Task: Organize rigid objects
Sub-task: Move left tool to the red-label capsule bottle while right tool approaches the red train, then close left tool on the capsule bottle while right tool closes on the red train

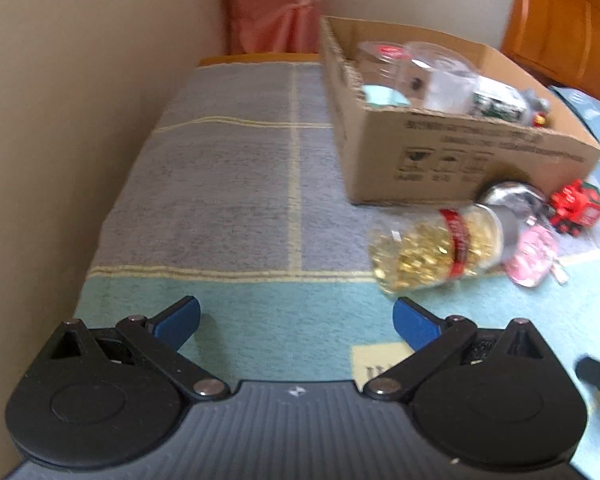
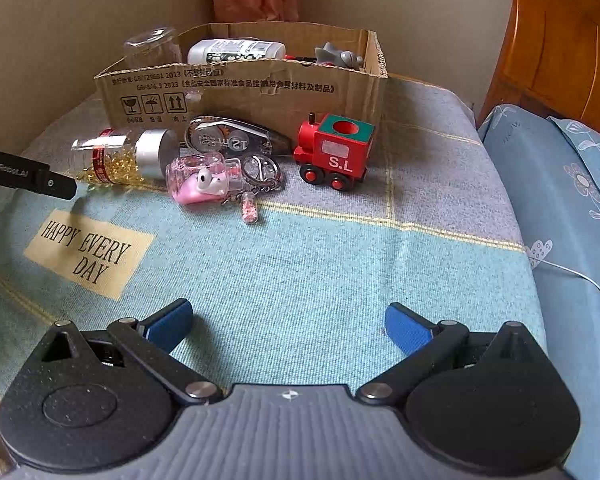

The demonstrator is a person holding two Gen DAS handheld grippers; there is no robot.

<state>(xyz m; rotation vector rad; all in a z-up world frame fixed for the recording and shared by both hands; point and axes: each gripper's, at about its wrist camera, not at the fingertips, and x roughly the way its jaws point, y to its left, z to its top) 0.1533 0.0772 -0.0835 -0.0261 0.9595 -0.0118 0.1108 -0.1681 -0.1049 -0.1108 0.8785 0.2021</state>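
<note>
A cardboard box stands at the back of the cloth-covered table, holding a clear jar, a white bottle and a grey toy. In front of it lie a clear jar of gold capsules with a silver cap, a correction tape dispenser, a pink keychain case and a red toy train. My left gripper is open, low over the cloth, left of the capsule jar. My right gripper is open, well short of the objects, nothing between its fingers.
A beige wall runs along the table's left side. A wooden headboard and blue bedding with a white charging cable lie to the right. Part of the other gripper enters from the left. A "HAPPY EVERY DAY" label is sewn on the cloth.
</note>
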